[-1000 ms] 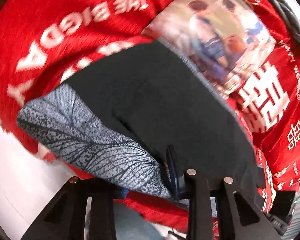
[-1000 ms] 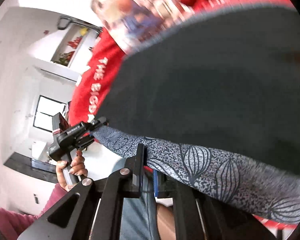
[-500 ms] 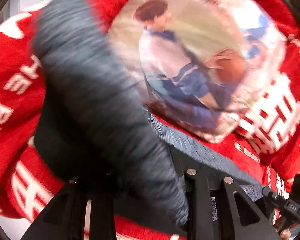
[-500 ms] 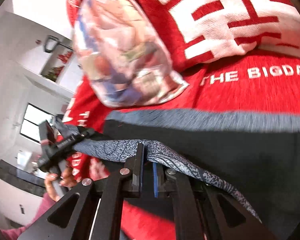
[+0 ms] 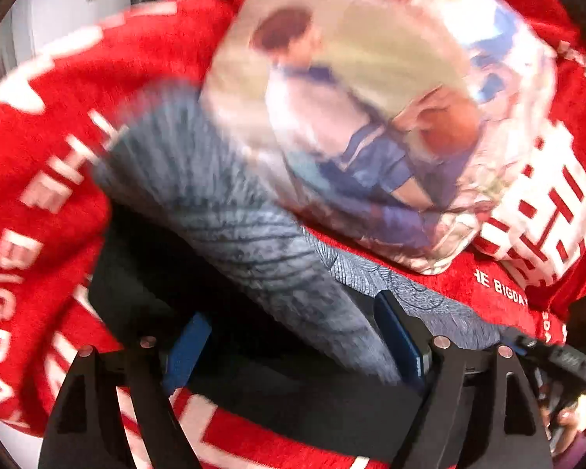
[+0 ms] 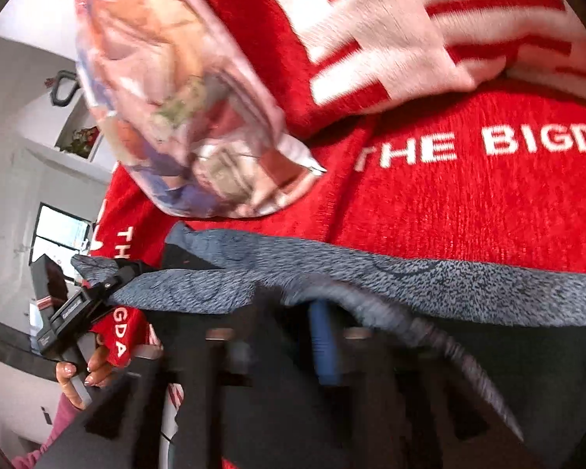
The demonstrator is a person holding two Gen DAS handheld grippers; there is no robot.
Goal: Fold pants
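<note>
I am seeing both grippers, left gripper (image 5: 297,348) and right gripper (image 6: 277,348), having just been opening, jaws apart, pants (image 5: 230,211) lying loose between them on the red blanket (image 6: 468,203).

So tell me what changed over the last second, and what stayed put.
Both grippers carried the patterned grey hem of the pants across the dark cloth toward the photo pillow, making a fold. The left gripper and right gripper were clamped on the hem; their jaws have just been opening, the cloth still lying loosely between them. The pillow and red blanket stayed in place.
</note>
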